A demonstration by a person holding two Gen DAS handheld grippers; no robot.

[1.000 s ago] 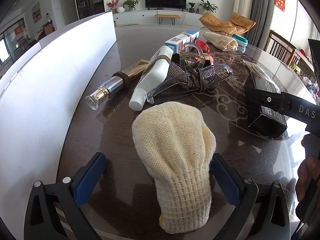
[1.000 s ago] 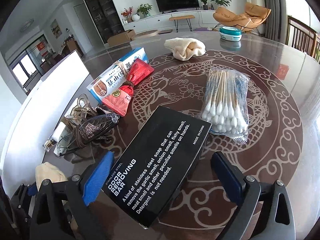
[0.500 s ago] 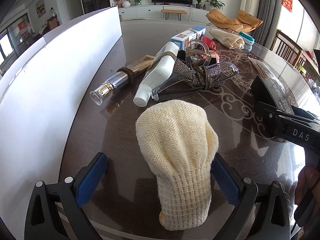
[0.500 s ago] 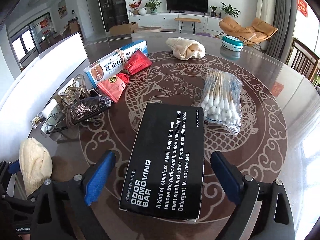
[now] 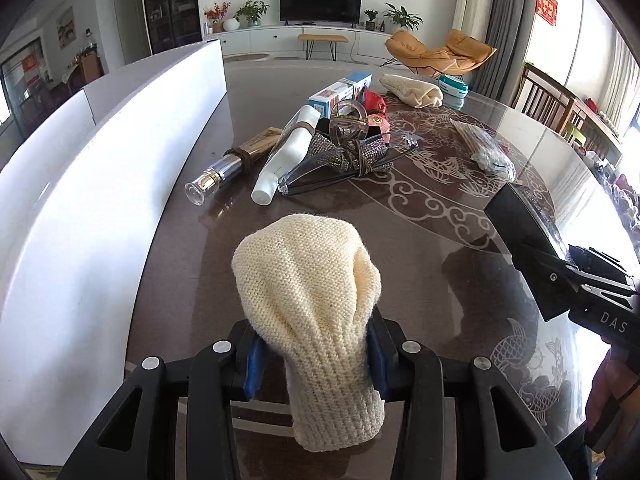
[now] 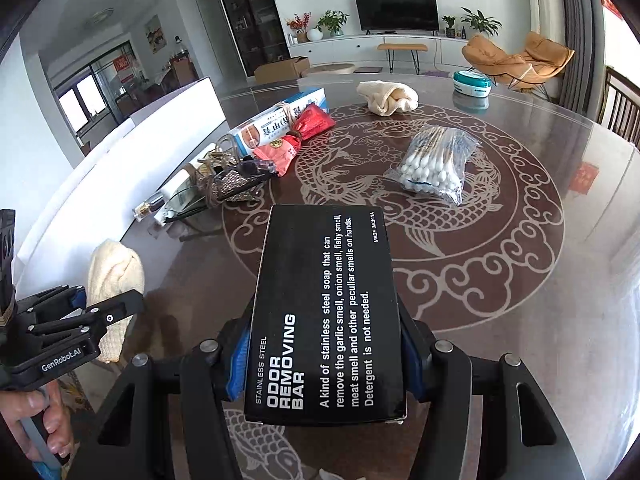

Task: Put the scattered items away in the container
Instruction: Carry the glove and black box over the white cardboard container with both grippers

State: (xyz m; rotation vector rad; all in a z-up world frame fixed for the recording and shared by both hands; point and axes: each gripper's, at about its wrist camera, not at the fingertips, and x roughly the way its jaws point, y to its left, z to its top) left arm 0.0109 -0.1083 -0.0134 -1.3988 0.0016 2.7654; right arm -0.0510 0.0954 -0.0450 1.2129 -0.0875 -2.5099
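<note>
My left gripper point(image 5: 314, 360) is shut on a cream knitted glove point(image 5: 312, 292), pinched near its cuff; it also shows in the right wrist view point(image 6: 114, 272). My right gripper point(image 6: 324, 364) is shut on a black odor-removing bar box point(image 6: 326, 312), which also shows in the left wrist view point(image 5: 524, 236). The white container point(image 5: 100, 184) stands along the table's left side. Scattered beyond lie a pump bottle point(image 5: 230, 166), a white tube point(image 5: 286, 152), glasses point(image 5: 344, 162) and a cotton swab pack point(image 6: 438, 164).
A toothpaste box point(image 6: 280, 120), red pouches point(image 6: 296, 136), a second cream glove point(image 6: 386, 98) and a teal tin point(image 6: 472, 84) lie farther back on the round glass-topped table point(image 6: 500, 260). A hair claw and sparkly pouch point(image 5: 352, 136) sit mid-table. Chairs stand at the right.
Both grippers have closed: the left on the knitted glove, the right on the black box. Both were open around them before.
</note>
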